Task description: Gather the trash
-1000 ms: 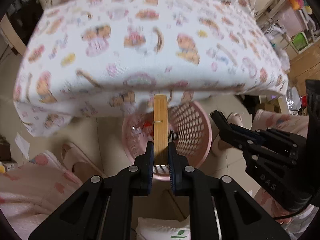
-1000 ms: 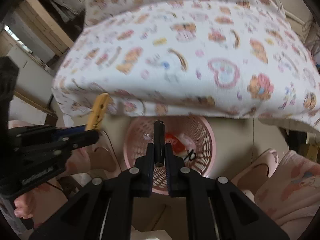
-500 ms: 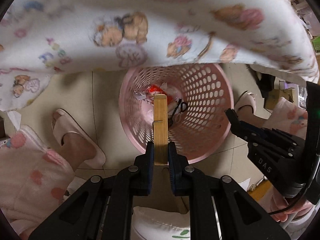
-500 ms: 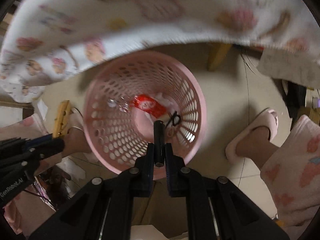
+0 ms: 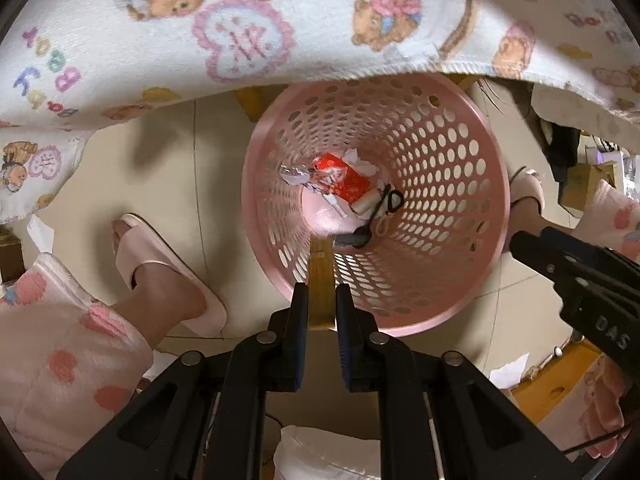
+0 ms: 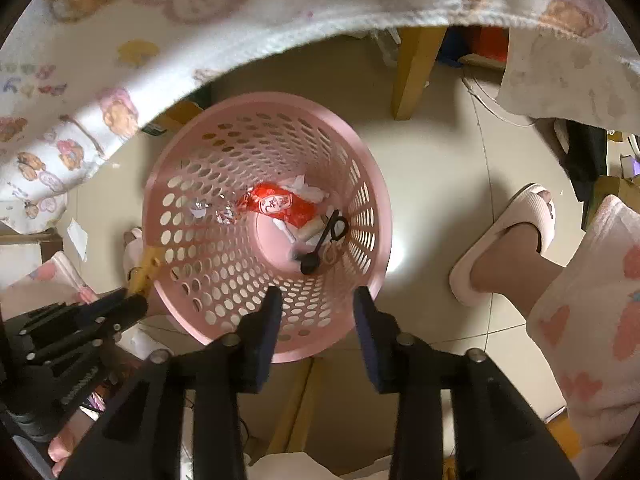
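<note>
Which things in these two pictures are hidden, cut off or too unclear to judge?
1. Left wrist view: the lower end of the wooden clothespin is hidden between the left gripper fingers.
2. Both views: the small pale scraps under the red snack wrapper in the pink perforated plastic basket are too small to identify.
3. Right wrist view: the table top is covered by the bear-print cloth; the open right gripper holds nothing.

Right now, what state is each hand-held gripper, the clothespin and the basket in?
Left hand-held gripper: shut on wooden clothespin.
Right hand-held gripper: open, empty, over basket.
Wooden clothespin: held above basket rim, not dropped.
Pink basket: upright, trash at bottom.
</note>
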{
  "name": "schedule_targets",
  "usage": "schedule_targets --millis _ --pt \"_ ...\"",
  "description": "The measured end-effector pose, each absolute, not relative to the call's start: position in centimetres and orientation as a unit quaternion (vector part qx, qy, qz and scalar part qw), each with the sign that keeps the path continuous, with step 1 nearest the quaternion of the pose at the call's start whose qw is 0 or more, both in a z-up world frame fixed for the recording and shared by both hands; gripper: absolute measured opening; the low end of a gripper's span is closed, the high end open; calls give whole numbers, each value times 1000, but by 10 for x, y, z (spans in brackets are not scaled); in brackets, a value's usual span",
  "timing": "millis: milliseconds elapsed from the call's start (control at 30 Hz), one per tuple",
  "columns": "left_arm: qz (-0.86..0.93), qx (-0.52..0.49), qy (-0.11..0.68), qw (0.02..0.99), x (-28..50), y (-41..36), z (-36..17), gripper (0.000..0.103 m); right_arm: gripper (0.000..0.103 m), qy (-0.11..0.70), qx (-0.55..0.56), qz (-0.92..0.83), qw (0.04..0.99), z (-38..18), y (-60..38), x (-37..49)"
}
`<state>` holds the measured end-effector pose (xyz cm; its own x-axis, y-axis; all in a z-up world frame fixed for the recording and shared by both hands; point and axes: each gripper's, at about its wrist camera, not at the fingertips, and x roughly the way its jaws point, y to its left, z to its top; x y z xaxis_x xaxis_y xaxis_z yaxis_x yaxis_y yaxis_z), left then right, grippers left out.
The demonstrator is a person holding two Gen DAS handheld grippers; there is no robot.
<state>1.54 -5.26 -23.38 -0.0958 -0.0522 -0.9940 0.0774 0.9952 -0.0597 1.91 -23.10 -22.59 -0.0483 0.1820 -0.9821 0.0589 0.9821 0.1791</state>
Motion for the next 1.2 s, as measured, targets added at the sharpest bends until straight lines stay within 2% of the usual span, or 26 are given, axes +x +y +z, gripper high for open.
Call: schedule_targets --millis 67,100,167,233,433,567,667,733,867,933,1100,1200 --pt "-40 13 733 679 16 -51 -230 24 54 714 76 45 695 -221 -230 20" --pt "-40 11 731 681 17 -50 -229 25 56 710 72 45 699 -219 -230 20" --pt "-38 -1 729 683 18 -47 -224 25 58 703 65 45 707 -214 -229 21" --pt "-36 -3 722 690 18 -46 -217 30 58 699 65 48 710 -211 -229 21" --pt "-37 3 659 752 16 -46 -164 50 58 635 10 57 771 -165 -218 23" --pt "-38 -3 604 796 11 -39 -121 65 64 580 13 76 811 -124 -218 15" --pt "-63 -31 573 817 7 -31 -91 70 69 540 15 87 837 -97 -219 9" --pt "-47 -5 536 843 3 -30 -72 74 72 509 11 90 856 -78 -220 3" --pt "-30 31 476 878 -7 -30 -40 79 84 469 18 92 878 -54 -223 -8" --pt "-31 29 452 891 -12 -29 -26 82 86 451 16 89 888 -43 -223 -12" --pt "-37 13 392 919 -32 -23 2 96 101 399 3 91 912 -10 -229 -30" --pt "-48 6 368 929 -41 -22 9 102 103 366 5 92 926 1 -230 -44"
